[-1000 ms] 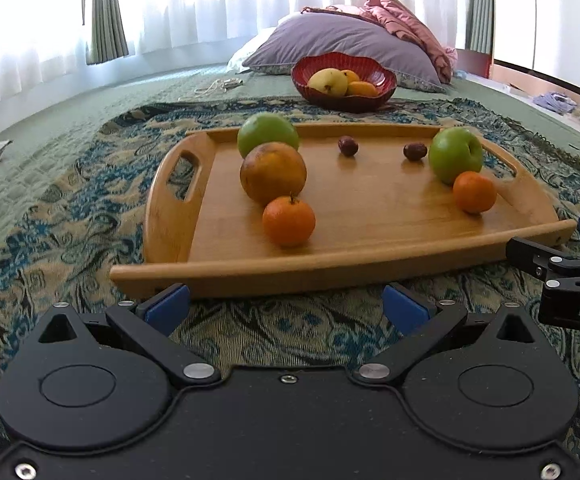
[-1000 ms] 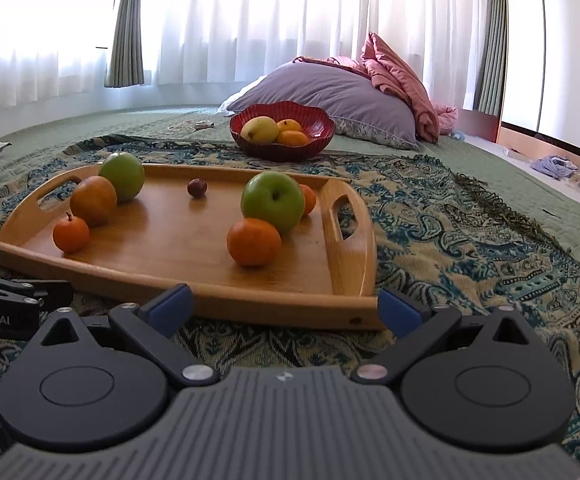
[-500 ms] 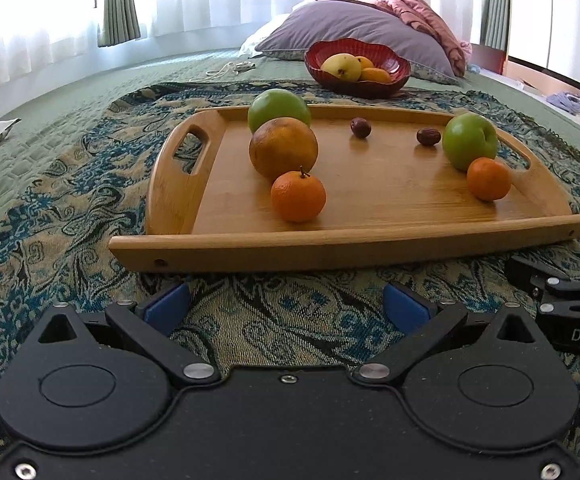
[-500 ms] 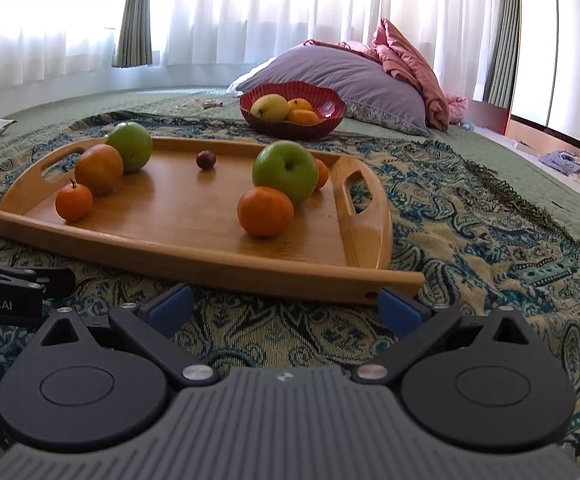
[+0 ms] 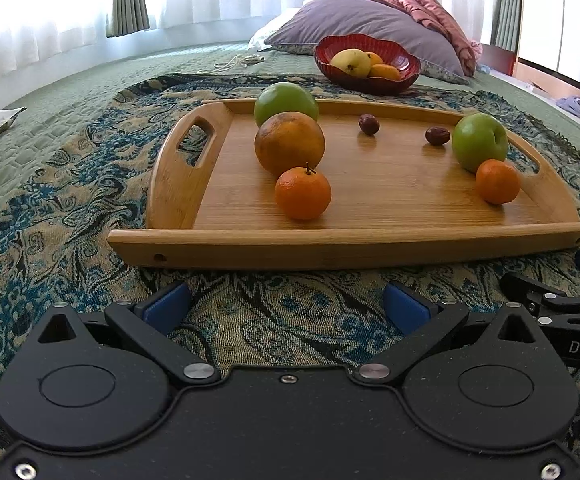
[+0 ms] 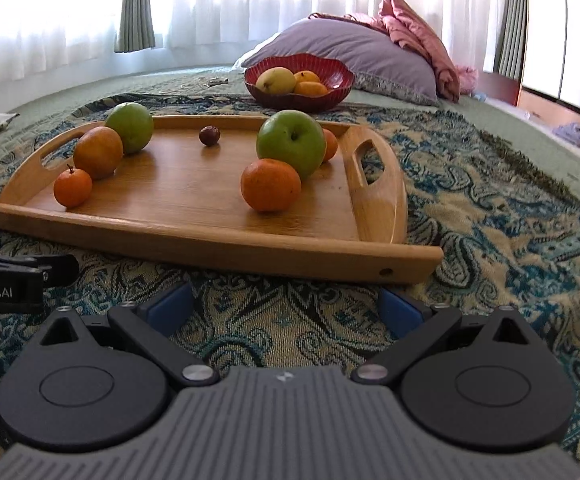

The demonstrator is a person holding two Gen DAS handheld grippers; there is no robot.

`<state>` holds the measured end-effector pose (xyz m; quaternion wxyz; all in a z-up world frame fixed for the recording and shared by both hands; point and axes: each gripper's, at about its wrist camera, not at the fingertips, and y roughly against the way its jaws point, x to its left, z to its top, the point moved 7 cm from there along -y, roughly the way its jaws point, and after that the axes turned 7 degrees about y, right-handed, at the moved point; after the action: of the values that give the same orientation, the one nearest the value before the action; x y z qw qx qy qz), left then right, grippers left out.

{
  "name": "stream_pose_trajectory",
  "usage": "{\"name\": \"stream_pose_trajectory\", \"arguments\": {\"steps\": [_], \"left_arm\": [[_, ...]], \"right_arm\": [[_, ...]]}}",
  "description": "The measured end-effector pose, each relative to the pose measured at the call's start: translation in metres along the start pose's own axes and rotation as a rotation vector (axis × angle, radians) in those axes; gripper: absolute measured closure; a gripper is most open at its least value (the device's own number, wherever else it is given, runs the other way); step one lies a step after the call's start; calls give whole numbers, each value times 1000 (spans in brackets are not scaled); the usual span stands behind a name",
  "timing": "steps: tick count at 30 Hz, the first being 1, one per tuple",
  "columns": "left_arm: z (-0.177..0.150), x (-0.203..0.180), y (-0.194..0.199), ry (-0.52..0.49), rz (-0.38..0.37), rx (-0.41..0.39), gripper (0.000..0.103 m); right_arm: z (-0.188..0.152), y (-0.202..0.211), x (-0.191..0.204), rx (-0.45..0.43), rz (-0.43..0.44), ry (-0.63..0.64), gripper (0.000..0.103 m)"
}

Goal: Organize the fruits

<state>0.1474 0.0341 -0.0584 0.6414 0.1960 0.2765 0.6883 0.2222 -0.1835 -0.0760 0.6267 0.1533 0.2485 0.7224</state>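
Spread over a wooden two-handled tray [image 5: 370, 248]: at its left end a green round fruit [image 5: 285, 98], touching in front of it a large brownish orange [image 5: 289, 143], then a small stemmed tangerine [image 5: 302, 192] nearest the front rim. Toward the right end a green apple [image 5: 478, 141] with a small orange tangerine [image 5: 497, 181] just in front, touching it. Between the two groups, two small dark-red dates [image 5: 368, 124], well apart. From the right wrist view, another orange fruit [image 6: 330, 145] half hidden behind the apple.

Beyond the tray, a red scalloped bowl [image 5: 370, 80] holding a yellow pear-like fruit [image 5: 350, 62] and oranges. Underneath, a blue-and-beige patterned throw [image 5: 69, 208] on green quilted bedding [image 5: 89, 72]; behind, a grey pillow [image 5: 370, 24].

Short of the tray's front rim, over the throw: left gripper [image 5: 285, 304] spread wide, holding nothing; right gripper [image 6: 285, 304] likewise wide and empty.
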Motion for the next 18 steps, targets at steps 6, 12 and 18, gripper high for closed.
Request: {"name": "stream_pose_trajectory", "arguments": {"steps": [6,12,18], "left_arm": [[1,1,-2,12,-3,6,0],[-1,2,-2,12,0,10,0],[-1,2,-2,15,2,13,0]], "right_arm": [[0,0,2,-4,-11,13,0],[0,0,3,-4,-11,11,0],[0,0,2,-4,-10,10,0]]}}
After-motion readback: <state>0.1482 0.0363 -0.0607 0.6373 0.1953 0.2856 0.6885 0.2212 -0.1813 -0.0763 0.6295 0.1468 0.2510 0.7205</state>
